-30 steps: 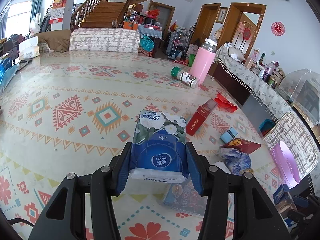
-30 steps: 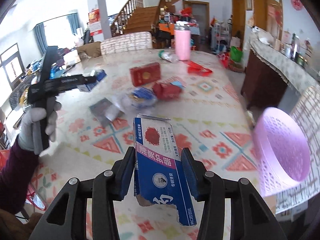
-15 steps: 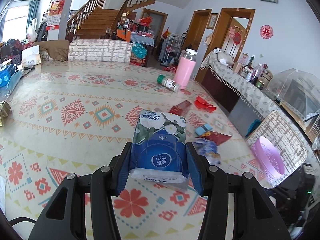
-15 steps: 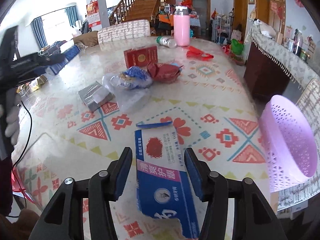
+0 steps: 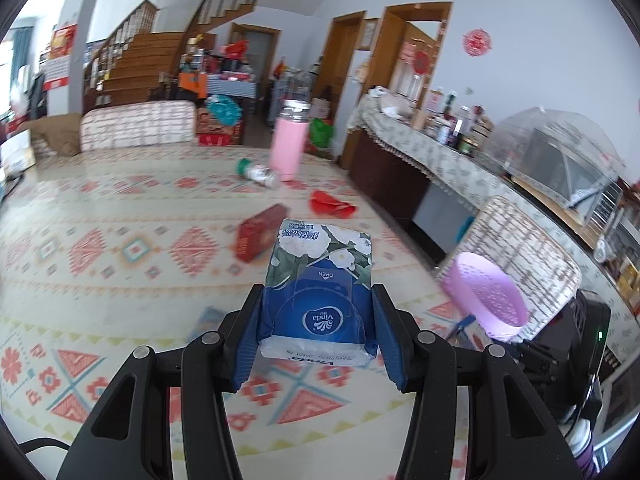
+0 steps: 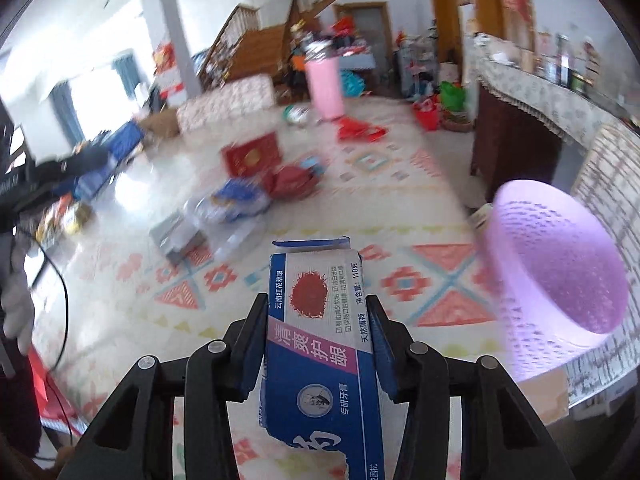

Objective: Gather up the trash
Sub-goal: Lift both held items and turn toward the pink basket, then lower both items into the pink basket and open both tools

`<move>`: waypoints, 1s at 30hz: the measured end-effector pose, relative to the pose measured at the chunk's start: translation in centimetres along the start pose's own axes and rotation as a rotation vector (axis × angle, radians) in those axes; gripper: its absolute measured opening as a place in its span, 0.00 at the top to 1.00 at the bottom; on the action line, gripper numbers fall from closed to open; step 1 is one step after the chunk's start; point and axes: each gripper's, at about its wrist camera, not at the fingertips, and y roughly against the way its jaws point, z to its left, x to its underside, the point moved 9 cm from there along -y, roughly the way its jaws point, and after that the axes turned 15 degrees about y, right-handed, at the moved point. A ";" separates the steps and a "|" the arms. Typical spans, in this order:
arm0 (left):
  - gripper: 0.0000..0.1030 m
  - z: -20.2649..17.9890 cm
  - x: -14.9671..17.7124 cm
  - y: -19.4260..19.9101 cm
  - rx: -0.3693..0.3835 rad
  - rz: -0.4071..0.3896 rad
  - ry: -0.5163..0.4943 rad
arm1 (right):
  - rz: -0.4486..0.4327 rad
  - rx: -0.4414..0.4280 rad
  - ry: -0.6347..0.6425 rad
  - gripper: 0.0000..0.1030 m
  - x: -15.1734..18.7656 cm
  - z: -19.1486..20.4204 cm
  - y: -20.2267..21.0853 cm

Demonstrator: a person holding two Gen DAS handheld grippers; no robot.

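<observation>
Left wrist view: the left gripper (image 5: pixel 318 320) is clenched on a soft Vinda tissue pack (image 5: pixel 320 280) at centre frame, blue pads squeezing its two long sides. It should be light and squashy, its plastic wrap a bit slick, so a hold low across the middle looks sound. At right of frame sits the pink perforated basket (image 5: pixel 486 300) on a chair (image 5: pixel 520 240), and what shows of its inside looks empty, though the bottom cannot be seen. Over in the right wrist view, the right gripper (image 6: pixel 318 344) has its jaws closing on a blue toothpaste box (image 6: pixel 320 344), with the pads at the carton's long edges. The box is torn at the near end with its far flap open: thin card, light, probably hollow, so it will crush if pinched hard. Best held at mid-length across the narrow faces. The same basket (image 6: pixel 560 272) fills the right edge here. Left on the patterned table (image 6: pixel 400 184) at mid frame are a red box (image 6: pixel 252 154), a crumpled red wrapper (image 6: pixel 292 180) and a clear plastic bag (image 6: pixel 232 208). Behind them a pink bottle (image 6: pixel 326 84) stands upright
</observation>
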 end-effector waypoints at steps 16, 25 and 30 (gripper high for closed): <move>0.51 -19.4 2.6 -10.1 0.226 0.190 -0.191 | -0.133 0.209 -0.322 0.51 1.5 -18.5 6.8; 0.51 -26.2 6.0 -17.2 0.293 0.337 -0.199 | -0.151 0.195 -0.458 0.51 2.2 -24.3 5.6; 0.41 -28.1 6.6 -18.7 0.286 0.320 -0.245 | -0.162 0.185 -0.480 0.49 1.8 -25.7 4.6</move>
